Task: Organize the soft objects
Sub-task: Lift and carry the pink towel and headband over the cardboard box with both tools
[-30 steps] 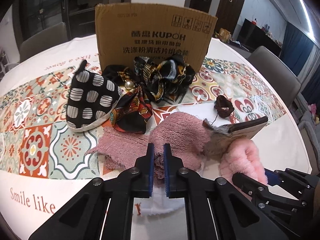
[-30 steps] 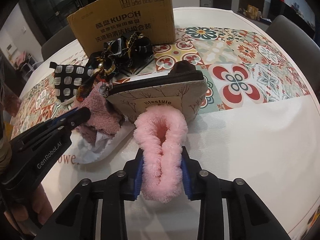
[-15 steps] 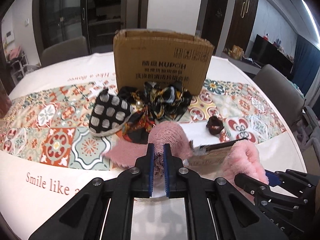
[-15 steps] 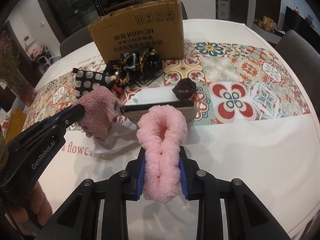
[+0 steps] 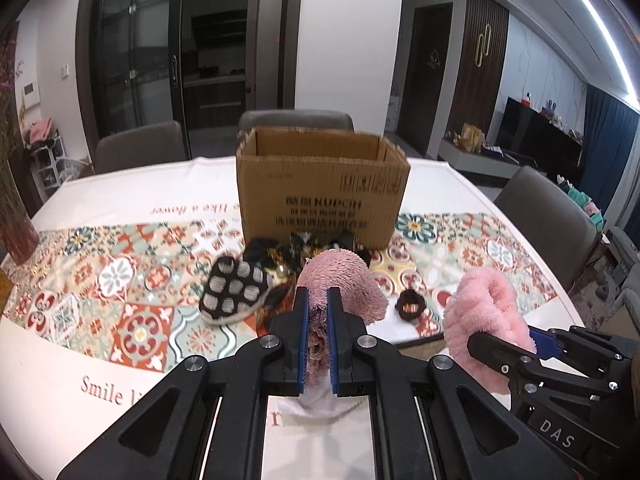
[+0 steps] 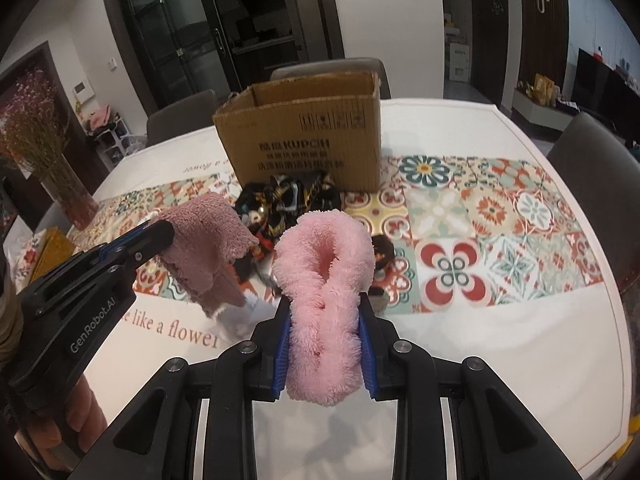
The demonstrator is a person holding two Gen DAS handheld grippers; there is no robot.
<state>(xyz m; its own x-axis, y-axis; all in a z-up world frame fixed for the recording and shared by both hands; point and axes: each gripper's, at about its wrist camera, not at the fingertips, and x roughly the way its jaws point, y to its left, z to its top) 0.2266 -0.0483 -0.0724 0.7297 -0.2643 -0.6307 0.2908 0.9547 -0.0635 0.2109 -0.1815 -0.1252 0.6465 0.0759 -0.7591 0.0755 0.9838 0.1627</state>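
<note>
On the patterned tablecloth (image 6: 500,216), the cardboard box (image 6: 304,136) sits upper centre. Both loads have risen clear: left gripper (image 5: 317,312) clamps the mauve towel (image 5: 340,280), right gripper (image 6: 324,320) pinches the pink fluffy band (image 6: 324,264), ready for boxing.

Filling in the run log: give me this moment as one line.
left claw: shut on mauve towel | right claw: shut on pink fluffy band | both clear of table | cardboard box: open, ahead

chairs (image 5: 296,118) behind the table | glass vase of dried flowers (image 6: 60,184) at its left edge | dark glass doors (image 5: 168,64) beyond | TV (image 5: 540,128) on the right wall
</note>
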